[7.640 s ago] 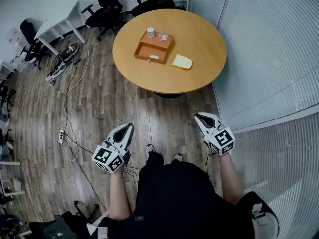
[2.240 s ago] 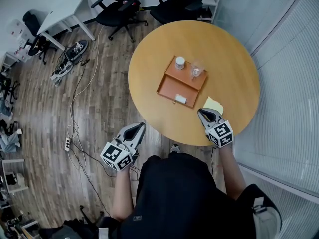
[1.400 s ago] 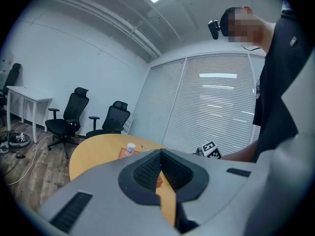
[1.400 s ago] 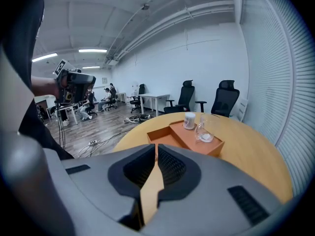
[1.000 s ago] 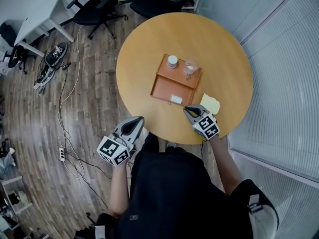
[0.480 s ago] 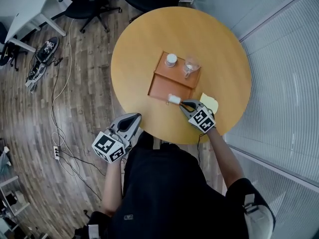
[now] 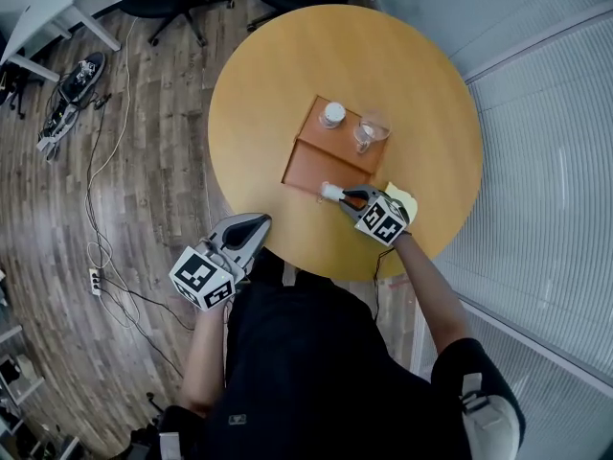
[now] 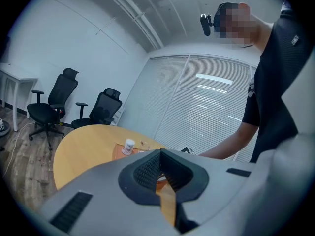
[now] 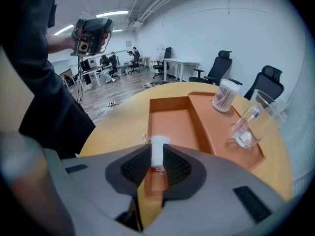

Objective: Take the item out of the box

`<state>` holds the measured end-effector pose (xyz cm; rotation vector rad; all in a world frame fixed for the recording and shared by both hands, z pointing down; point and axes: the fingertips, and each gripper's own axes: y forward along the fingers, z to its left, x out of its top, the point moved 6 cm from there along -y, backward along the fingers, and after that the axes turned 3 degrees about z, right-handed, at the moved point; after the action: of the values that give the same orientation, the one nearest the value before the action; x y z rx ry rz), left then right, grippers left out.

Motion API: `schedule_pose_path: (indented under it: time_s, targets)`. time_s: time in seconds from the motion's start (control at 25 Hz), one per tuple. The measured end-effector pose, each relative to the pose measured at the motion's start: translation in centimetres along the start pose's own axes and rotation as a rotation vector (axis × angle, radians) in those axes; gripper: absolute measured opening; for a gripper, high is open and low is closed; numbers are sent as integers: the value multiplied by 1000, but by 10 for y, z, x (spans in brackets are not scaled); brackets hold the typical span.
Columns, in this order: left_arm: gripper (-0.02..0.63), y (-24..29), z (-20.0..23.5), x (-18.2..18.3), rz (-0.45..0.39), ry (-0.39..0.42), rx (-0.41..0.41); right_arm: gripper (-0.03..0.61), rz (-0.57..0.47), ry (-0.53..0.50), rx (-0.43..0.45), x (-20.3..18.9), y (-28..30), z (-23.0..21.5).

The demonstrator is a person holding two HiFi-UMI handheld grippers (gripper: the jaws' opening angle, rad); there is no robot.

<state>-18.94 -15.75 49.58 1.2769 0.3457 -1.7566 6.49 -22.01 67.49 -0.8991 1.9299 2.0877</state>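
Right gripper [image 7: 343, 195] [image 9: 157, 157] is at the near edge of the orange box [image 7: 308, 166] [image 9: 173, 122], centre of the head view. Jaws are opening, with the white roll [image 7: 329, 192] [image 9: 158, 150] between the pads. The roll is still inside the box, at the near end of its left compartment. Can't tell whether the pads bear on it.

Left gripper [image 7: 251, 225] [image 8: 160, 154] is off the table [image 7: 278, 75] at lower left, jaws closed, empty.

Glass mug [image 7: 369, 132] [image 9: 251, 122] and white jar [image 7: 333, 114] [image 9: 224, 96] sit in the far compartment.
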Motion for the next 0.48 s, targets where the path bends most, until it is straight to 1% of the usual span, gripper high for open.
schedule_pose_path:
  time_s: [0.04, 0.28, 0.48]
  targets:
    - [6, 1, 0, -1, 4, -1, -4, 66, 11, -8, 5, 0, 3, -2]
    - [6, 4, 8, -8, 4, -22, -9, 106, 58, -37, 47, 2, 22, -5]
    - [6, 3, 12, -9, 9, -32, -5, 109, 75, -33, 75, 4, 30, -9]
